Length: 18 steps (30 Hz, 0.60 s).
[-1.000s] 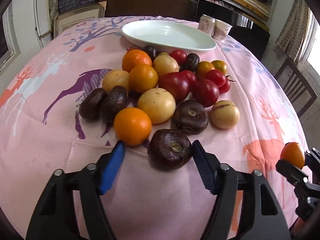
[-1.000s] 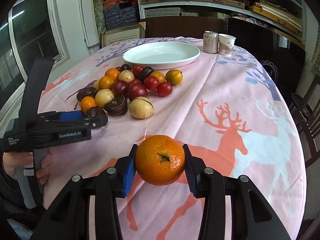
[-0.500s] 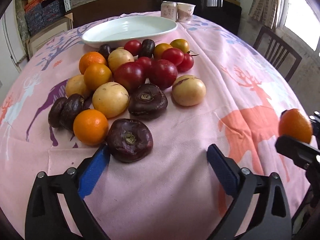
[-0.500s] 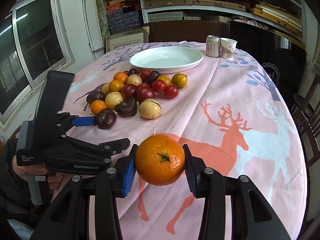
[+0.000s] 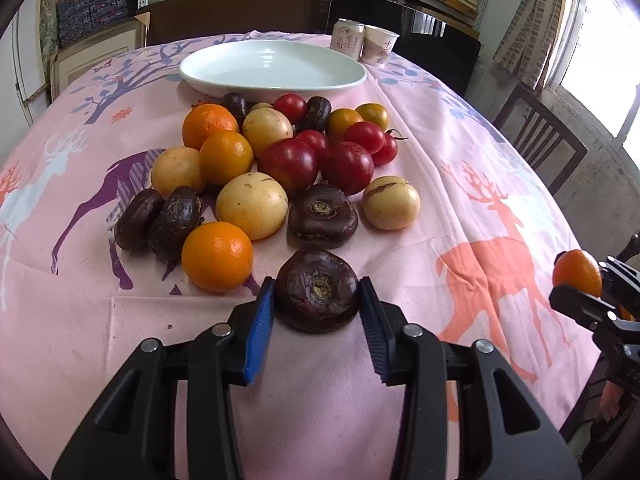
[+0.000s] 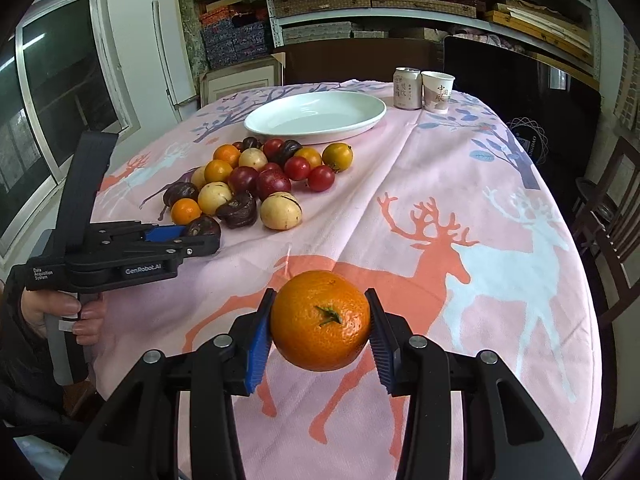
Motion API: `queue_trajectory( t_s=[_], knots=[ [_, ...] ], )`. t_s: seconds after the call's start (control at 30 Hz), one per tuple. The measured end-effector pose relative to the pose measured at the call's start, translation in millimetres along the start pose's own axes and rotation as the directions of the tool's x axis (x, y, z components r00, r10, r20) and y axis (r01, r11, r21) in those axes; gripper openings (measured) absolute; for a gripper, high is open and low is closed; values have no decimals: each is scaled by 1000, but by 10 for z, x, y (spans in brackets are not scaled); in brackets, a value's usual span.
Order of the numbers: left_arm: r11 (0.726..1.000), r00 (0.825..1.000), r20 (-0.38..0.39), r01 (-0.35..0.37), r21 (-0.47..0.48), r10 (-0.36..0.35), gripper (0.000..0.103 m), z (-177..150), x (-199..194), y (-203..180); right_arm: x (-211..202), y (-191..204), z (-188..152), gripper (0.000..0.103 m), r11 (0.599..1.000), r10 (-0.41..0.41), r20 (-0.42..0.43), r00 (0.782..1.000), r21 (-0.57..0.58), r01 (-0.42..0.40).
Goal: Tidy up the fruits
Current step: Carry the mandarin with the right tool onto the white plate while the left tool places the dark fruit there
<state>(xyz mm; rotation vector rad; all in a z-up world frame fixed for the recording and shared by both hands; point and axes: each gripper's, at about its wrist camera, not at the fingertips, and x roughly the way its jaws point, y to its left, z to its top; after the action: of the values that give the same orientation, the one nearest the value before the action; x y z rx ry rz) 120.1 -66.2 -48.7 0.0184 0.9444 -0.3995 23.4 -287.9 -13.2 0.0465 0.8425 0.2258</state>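
At the near edge of the fruit pile on the tabletop (image 5: 500, 128), your left gripper (image 5: 318, 304) has just been closing, and its pads now touch both sides of the dark wrinkled fruit (image 5: 318, 290). This fruit looks light, with a dry shrunken skin that can dent, so squeeze gently across its widest part. Your right gripper (image 6: 320, 322) holds the mandarin (image 6: 320, 320) above the tabletop; its firm, slightly soft peel gives the pads a good hold.
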Motion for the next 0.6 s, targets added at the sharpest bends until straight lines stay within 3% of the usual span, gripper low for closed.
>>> queue_trajectory(
  t_s=[0.3,0.4,0.6],
  knots=[
    [997,987,162,-32,74,20,41,45,-624,-25,30,94,242,44,1000,11,18,1000,-13,-10],
    [991,974,214,-95,91,73,41,304,-752,23,46,94,484,44,998,60,53,997,19,-61],
    [993,949,291,-111,-51,121,41,1041,-748,430,298,113,1167,44,998,57,157,986,-9,-56]
  ],
)
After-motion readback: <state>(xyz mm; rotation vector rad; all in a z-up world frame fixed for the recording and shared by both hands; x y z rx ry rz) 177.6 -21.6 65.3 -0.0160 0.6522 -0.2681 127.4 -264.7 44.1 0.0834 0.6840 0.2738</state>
